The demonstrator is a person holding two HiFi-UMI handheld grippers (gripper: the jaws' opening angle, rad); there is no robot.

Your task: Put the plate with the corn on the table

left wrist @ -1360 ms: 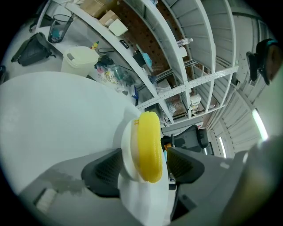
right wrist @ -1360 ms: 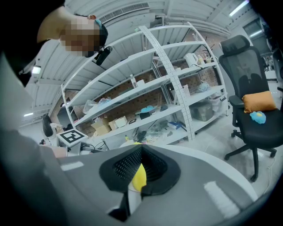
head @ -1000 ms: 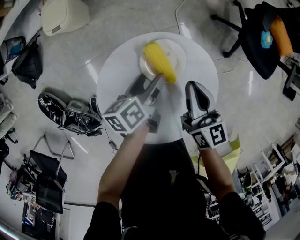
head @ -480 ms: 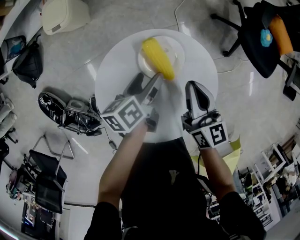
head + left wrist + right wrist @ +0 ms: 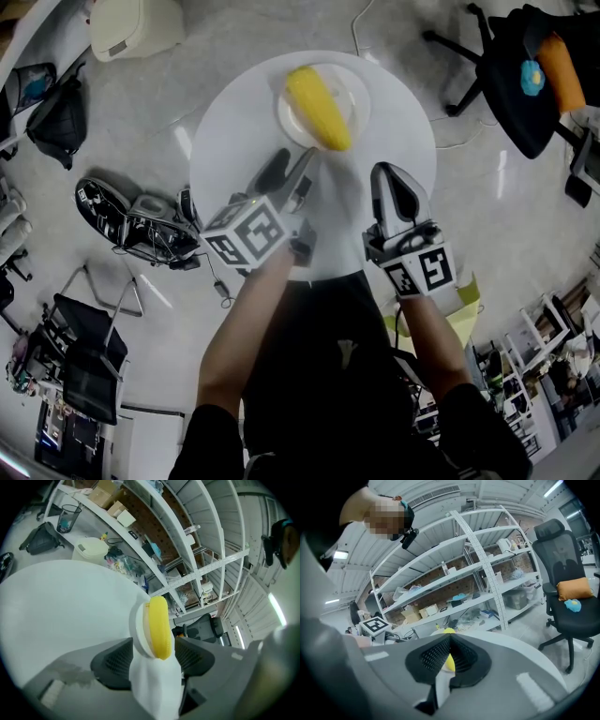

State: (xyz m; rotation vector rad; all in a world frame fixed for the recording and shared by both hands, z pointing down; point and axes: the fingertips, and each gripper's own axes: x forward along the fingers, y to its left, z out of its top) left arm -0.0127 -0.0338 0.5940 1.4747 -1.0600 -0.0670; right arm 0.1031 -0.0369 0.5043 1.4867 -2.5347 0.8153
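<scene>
Head view, right gripper (image 5: 389, 176) outstretched over table (image 5: 225, 141)

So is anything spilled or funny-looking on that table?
Nothing is spilled or broken. The small white plate sits flat on the round white table, and the yellow corn cob lies across it. The only slightly odd thing: the cob's near end pokes a bit past the plate's rim.

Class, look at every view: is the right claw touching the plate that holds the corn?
Apart. The head view shows a stretch of bare white table between the right claw and the plate.
</scene>
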